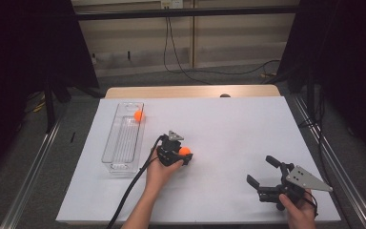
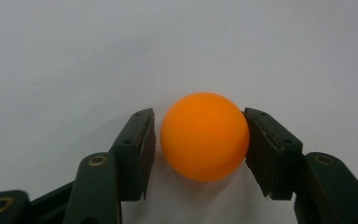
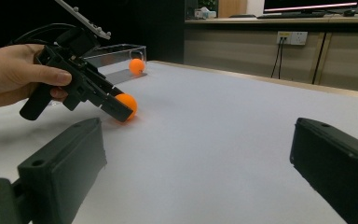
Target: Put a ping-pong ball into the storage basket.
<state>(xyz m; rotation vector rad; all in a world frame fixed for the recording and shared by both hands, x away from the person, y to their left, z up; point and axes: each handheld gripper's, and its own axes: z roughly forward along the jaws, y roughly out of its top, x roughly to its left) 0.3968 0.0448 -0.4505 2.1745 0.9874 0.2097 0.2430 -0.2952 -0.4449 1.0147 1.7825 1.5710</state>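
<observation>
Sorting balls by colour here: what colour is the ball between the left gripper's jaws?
Plain orange, no markings visible. The ball shows best in the left gripper view.

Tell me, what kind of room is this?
Probably a lab or office test room. A table under a white sheet stands between black curtains, with wall sockets and cables behind. On it are an orange ball and a clear bin.

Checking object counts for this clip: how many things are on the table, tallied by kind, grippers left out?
Orange balls: 2, one between the jaws of the left gripper on the white table, ball; one in the tray, ball.
Clear plastic trays: 1, tray.
Total: 3
</observation>
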